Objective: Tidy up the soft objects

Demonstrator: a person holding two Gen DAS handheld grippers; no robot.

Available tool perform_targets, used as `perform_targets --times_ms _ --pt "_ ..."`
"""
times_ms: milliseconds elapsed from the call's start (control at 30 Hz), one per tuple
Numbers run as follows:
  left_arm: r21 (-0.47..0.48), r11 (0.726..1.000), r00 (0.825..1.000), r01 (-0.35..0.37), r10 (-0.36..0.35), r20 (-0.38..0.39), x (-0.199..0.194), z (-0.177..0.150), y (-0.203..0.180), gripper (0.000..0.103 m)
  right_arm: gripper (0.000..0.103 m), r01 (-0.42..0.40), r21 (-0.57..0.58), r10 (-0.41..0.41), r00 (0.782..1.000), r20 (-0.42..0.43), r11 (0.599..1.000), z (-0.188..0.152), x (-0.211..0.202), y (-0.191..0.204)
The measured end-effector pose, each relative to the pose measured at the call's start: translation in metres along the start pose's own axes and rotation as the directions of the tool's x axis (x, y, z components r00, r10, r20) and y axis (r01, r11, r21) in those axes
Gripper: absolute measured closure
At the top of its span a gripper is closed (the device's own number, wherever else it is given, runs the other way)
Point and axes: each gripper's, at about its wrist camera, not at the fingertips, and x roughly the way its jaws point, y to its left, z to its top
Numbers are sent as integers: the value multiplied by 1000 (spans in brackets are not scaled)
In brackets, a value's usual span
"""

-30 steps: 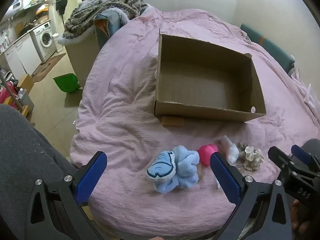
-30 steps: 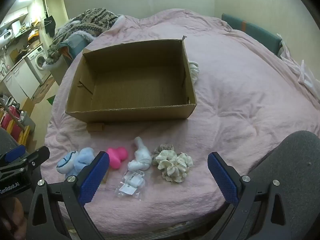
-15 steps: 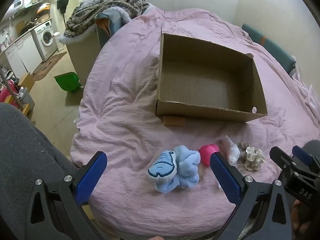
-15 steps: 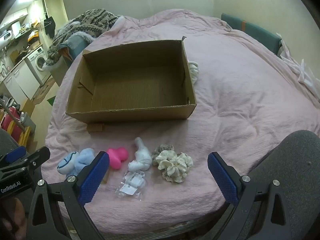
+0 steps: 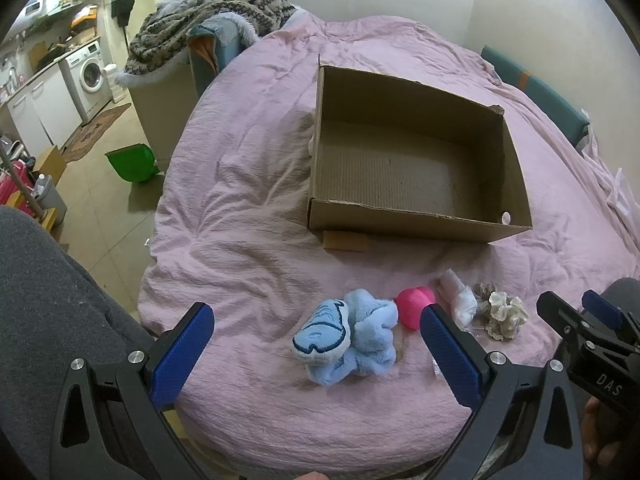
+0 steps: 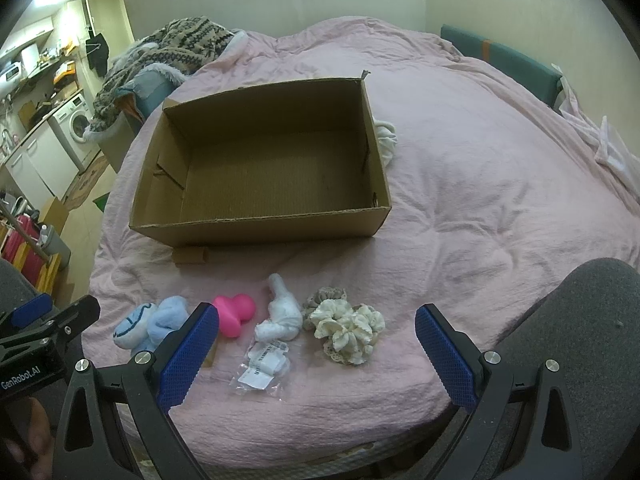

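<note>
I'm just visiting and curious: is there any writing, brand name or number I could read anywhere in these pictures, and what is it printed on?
"GenRobot.AI": white letters on the black body of the left gripper, seen from the right wrist camera.
"DAS": white letters on the black body of the right gripper, seen from the left wrist camera.
Printed white label on the clear plastic packet on the pink bedspread: too small to read.
Cardboard box: no print visible.

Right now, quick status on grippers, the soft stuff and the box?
Left gripper open, right gripper open. Soft toys unpicked on bed; box empty. Nothing blocking.
</note>
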Motion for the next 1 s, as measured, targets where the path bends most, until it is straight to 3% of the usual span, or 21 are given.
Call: perform_targets --times_ms 1000 --pt "-1 1000 1000 2 -2 -3 2 -1 -1 0 0 0 1 0 1000 -2 1000 0 0 -1"
